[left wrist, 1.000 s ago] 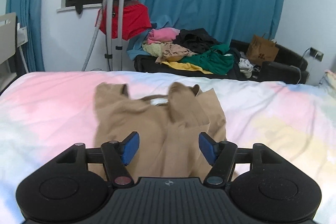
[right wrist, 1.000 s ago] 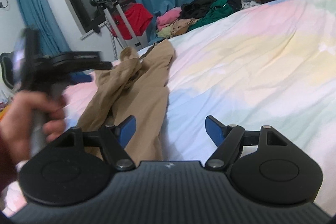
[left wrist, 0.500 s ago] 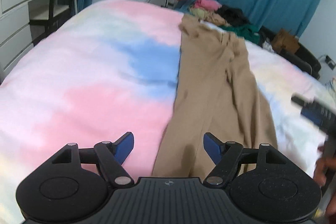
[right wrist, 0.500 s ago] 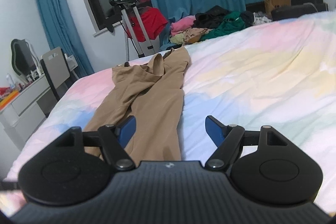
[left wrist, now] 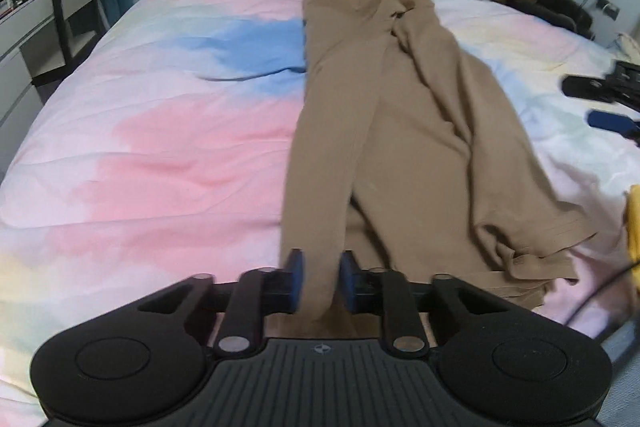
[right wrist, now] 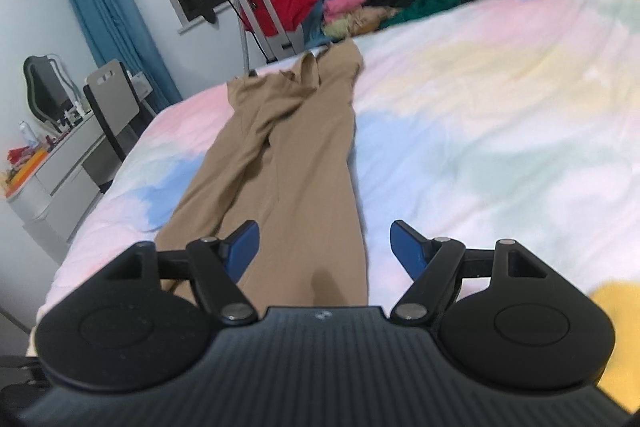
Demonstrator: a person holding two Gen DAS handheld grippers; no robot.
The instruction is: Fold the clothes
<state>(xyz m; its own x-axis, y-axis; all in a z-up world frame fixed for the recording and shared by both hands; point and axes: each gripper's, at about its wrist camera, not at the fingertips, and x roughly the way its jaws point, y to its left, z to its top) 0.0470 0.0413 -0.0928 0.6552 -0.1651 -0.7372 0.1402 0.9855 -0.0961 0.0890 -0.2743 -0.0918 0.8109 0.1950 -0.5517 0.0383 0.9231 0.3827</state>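
My left gripper (left wrist: 320, 279) has its jaws pinched onto the near hem of long tan trousers (left wrist: 384, 99), which lie lengthwise across the pastel tie-dye bed cover (left wrist: 160, 131). My right gripper (right wrist: 324, 247) hovers over the other leg, jaws spread wide, gripping nothing.

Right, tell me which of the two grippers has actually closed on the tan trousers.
The left gripper: its blue pads pinch a trouser leg of the tan trousers. The right gripper hovers over the other leg with its jaws wide apart.
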